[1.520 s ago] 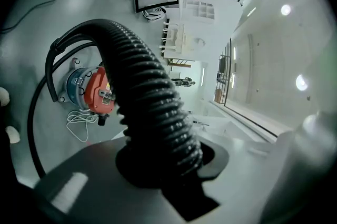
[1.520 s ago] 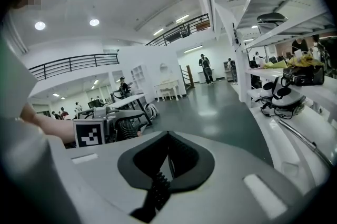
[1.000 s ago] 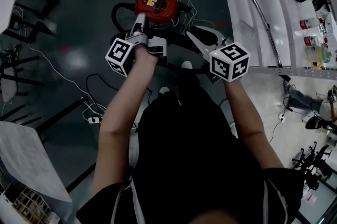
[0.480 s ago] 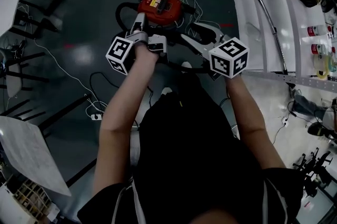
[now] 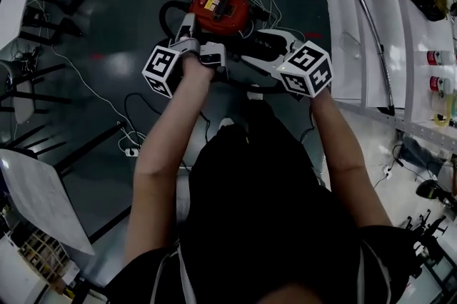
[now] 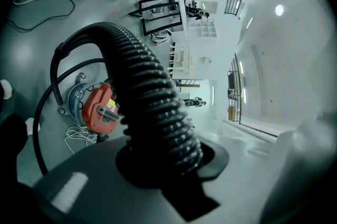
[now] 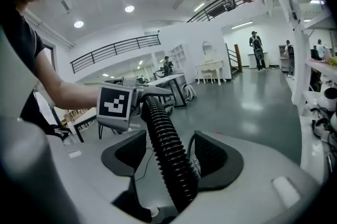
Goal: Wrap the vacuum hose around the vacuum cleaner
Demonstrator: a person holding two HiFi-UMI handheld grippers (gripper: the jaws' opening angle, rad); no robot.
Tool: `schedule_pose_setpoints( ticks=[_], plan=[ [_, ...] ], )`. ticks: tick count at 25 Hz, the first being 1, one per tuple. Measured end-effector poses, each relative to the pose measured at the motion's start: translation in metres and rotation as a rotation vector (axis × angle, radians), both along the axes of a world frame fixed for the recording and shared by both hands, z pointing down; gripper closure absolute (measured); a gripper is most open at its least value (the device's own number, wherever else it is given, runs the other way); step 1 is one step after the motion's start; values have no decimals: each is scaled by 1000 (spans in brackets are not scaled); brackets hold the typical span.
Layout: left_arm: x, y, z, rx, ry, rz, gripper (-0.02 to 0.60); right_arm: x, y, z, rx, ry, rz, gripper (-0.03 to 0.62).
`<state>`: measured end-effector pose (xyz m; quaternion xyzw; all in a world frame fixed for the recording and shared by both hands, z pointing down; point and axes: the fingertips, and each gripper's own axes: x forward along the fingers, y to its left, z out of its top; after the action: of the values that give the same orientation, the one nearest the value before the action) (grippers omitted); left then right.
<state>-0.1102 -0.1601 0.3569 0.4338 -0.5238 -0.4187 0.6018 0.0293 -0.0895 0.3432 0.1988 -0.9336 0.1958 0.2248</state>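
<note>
The red vacuum cleaner (image 5: 220, 10) sits on the dark floor ahead of me, also in the left gripper view (image 6: 100, 107). Its black ribbed hose (image 5: 166, 13) loops round its left side and comes up to both grippers. My left gripper (image 5: 187, 28) is shut on the hose (image 6: 152, 107), just left of the cleaner. From the right, my right gripper (image 5: 260, 49) reaches in. Its jaws are opening, and the hose (image 7: 160, 123) runs between the pads without being pressed. The left gripper's marker cube (image 7: 115, 102) shows beyond the right gripper (image 7: 171, 157).
A white shelf table (image 5: 357, 46) with a metal tube (image 5: 371, 31) and tools runs along the right. A white cord (image 5: 93, 92) and a power strip (image 5: 131, 151) lie on the floor at left. Black stands (image 5: 36, 74) and a white panel (image 5: 43, 203) are at far left.
The right gripper has moved up and left, closer to the vacuum cleaner. The left gripper keeps its hold on the hose in the same place.
</note>
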Motion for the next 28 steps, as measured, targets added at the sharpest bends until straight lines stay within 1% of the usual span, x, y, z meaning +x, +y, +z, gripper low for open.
schedule_pose_setpoints(
  ticks=[5,9,12,16,18,20,22,26,28],
  plan=[
    [7,-14,3,-12,-39,-28,488,6,-22,15,-4,39,-68,321],
    [16,-22,6,-27,-88,-27,488,12,-33,26,-3,64,-107,315],
    [19,-24,10,-38,-103,-30,488,14,-37,33,-13,71,-134,307],
    [21,-28,17,-54,-104,-37,489,12,-37,46,18,151,-228,309],
    [24,-30,19,-56,-98,-26,489,7,-38,51,43,172,-267,328],
    [25,-30,21,-51,-92,-14,488,0,-36,53,44,172,-312,352],
    [23,-28,23,-47,-86,-13,488,-7,-30,55,43,176,-369,395],
    [20,-27,29,-46,-69,-20,486,-11,-22,60,6,183,-464,438],
    [21,-26,32,-48,-57,-15,486,-10,-20,62,-16,179,-492,443]
  ],
)
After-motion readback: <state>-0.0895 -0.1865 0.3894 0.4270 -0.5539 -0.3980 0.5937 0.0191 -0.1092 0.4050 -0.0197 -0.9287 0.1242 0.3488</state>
